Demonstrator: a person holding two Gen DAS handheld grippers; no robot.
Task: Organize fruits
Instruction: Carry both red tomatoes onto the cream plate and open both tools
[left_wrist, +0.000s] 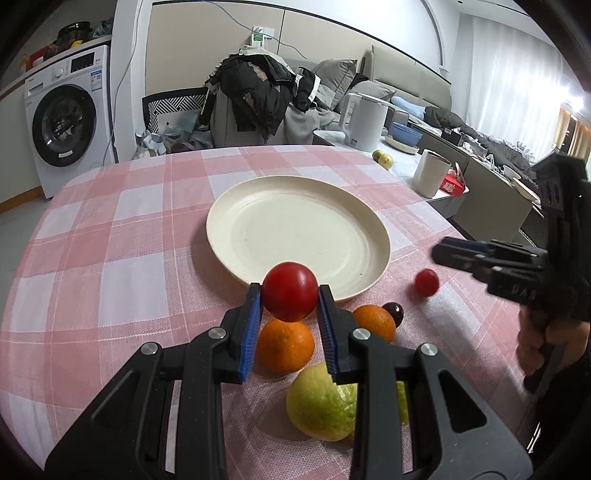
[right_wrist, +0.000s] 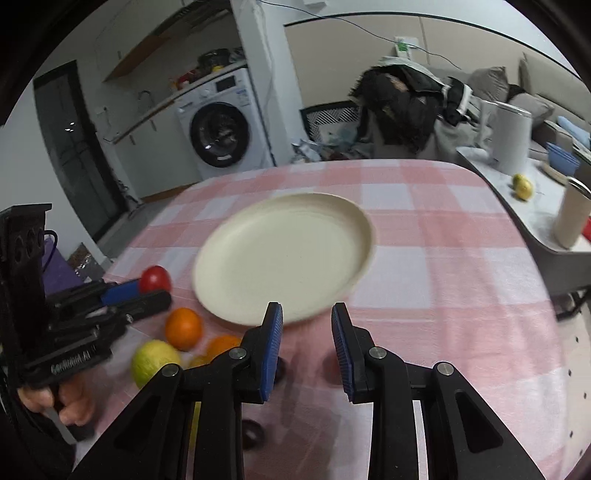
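Pink check table (left_wrist: 110, 258) – washer (left_wrist: 62, 125) at 10 o'clock, sofa (left_wrist: 406, 85) at 1. Cream plate (left_wrist: 295, 229) centre, bare. Left gripper (left_wrist: 290, 299) angled down, pinching a red tomato (left_wrist: 290, 295) held clear of the cloth at the plate's 6 o'clock rim. Right gripper (right_wrist: 307, 332) angled down too, near-closed on nothing; its hand (left_wrist: 546, 343) partly cut off. Below: lime (left_wrist: 317, 402) half hidden by a finger, two oranges (left_wrist: 284, 345), small tomato (left_wrist: 426, 282) at 3 – dark fruit (left_wrist: 394, 310) hard to identify.
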